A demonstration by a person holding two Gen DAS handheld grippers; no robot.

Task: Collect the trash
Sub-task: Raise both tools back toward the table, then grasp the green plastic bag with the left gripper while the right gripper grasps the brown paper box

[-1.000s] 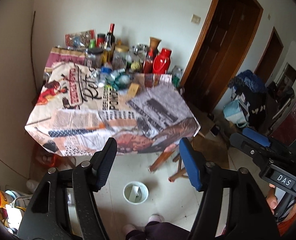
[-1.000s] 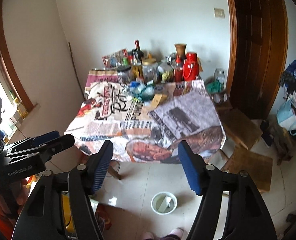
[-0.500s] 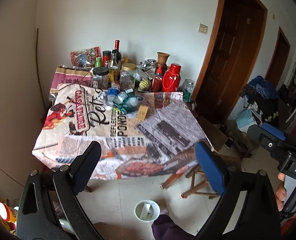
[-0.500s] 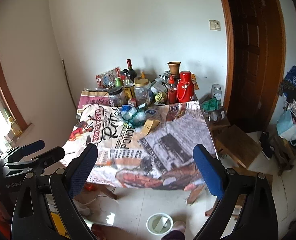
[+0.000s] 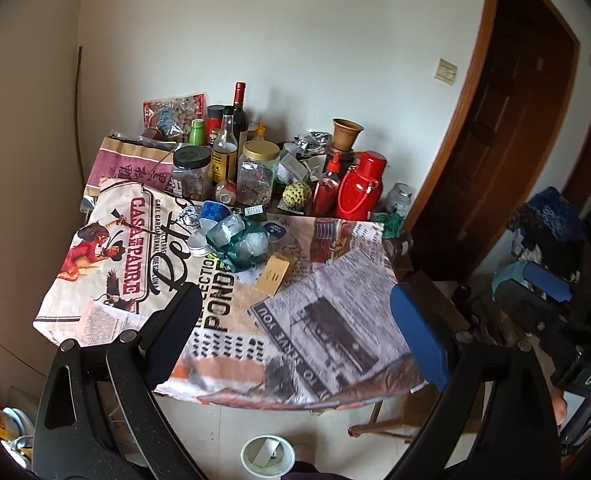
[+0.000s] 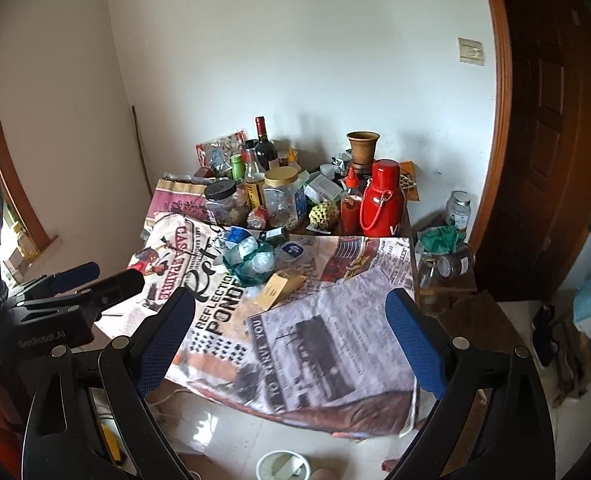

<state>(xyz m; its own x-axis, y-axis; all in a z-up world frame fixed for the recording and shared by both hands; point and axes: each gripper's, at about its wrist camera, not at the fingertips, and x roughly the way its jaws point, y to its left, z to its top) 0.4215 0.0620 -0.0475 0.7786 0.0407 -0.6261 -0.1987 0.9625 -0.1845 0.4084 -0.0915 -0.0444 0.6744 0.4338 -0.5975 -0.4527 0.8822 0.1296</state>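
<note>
A heap of trash point(image 5: 237, 240) lies mid-table on the printed cloth point(image 5: 335, 320): crumpled clear and green plastic, small blue cups and lids. A tan paper slip point(image 5: 273, 274) lies just right of it. In the right wrist view the same heap point(image 6: 251, 258) and slip point(image 6: 275, 286) sit beyond the fingers. My left gripper point(image 5: 295, 300) is open and empty over the table's near half. My right gripper point(image 6: 291, 300) is open and empty too, level with it. A small white bin point(image 5: 267, 456) stands on the floor below the table's front edge.
Bottles, jars, a red flask point(image 5: 361, 190) and a brown vase point(image 5: 345, 134) crowd the back of the table by the wall. A low wooden stool point(image 6: 443, 276) with jars stands to the right, by a dark door point(image 6: 547, 140). Bags and clothes lie on the floor far right.
Both grippers' jaws have spread wider. Both have moved in toward the table, which now fills more of each view, and the white bin has slid to the bottom edge.
</note>
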